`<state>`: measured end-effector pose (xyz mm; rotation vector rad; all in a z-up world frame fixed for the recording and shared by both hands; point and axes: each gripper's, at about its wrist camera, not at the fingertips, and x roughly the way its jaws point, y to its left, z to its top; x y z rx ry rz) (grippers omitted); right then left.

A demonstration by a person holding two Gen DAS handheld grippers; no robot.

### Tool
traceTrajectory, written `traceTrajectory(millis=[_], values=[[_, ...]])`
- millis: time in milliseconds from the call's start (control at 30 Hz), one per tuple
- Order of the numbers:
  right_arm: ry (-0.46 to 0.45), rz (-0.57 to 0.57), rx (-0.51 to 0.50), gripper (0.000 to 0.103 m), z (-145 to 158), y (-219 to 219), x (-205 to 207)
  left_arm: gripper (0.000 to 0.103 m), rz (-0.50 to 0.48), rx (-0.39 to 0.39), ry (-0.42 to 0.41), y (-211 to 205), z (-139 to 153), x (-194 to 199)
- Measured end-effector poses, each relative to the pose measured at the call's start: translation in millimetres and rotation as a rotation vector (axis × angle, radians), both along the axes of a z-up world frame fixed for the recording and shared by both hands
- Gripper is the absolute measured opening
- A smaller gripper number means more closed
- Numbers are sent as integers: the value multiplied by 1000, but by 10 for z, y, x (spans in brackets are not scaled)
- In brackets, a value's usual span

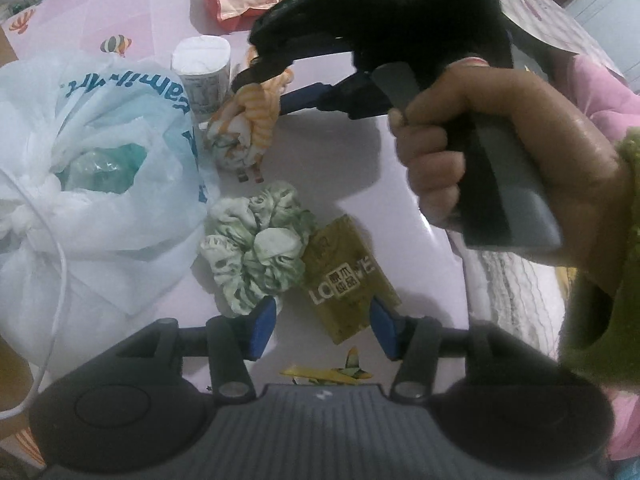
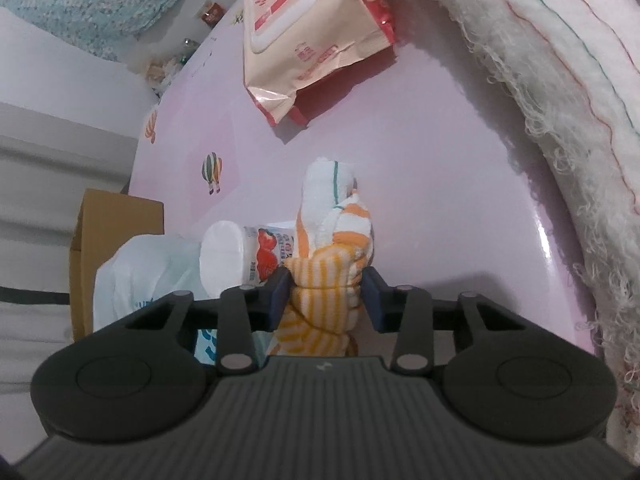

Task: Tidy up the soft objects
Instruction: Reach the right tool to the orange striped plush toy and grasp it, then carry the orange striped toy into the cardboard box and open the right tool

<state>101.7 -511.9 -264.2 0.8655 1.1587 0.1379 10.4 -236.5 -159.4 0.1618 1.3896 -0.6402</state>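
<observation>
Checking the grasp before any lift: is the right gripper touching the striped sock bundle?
Touching. The right wrist view shows the right gripper with both blue pads pressed against the orange-striped sock bundle, which fills the space between the jaws.

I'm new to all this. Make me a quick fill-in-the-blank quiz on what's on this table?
1. The right gripper is clamped on a rolled, orange-striped ____.
2. The scrunchie is pale ____.
3. The scrunchie touches a ____ tissue packet.
4. The plastic bag is mainly ____.

Missing words: sock; green; gold; white
</observation>
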Motion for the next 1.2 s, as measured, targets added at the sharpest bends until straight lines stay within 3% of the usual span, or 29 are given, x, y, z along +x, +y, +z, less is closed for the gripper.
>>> traceTrajectory(millis=[267, 467, 567, 733, 933, 1067, 1200], values=[[-80, -70, 2, 35, 380, -409, -396, 53, 14, -11, -28, 43, 132, 46], [-44, -43, -8, 35, 561, -605, -851, 53, 61, -73, -49, 150, 409, 248], [-50, -26, 49, 35, 639, -501, -995, 53, 80, -104, -72, 265, 630, 329], [-129, 29, 159, 35, 944, -17, -888, 54, 145, -111, -149, 627, 1063, 523], [-233, 129, 254, 36, 1402, 829, -459, 58, 307, -89, -254, 1520, 1481, 704], [-257, 205, 282, 36, 1554, 1452, -190, 59, 401, -55, -278, 2182, 1516, 782], [-231, 316, 168, 36, 1613, 2210, 86, 59, 489, 0, -254, 2729, 1342, 876]])
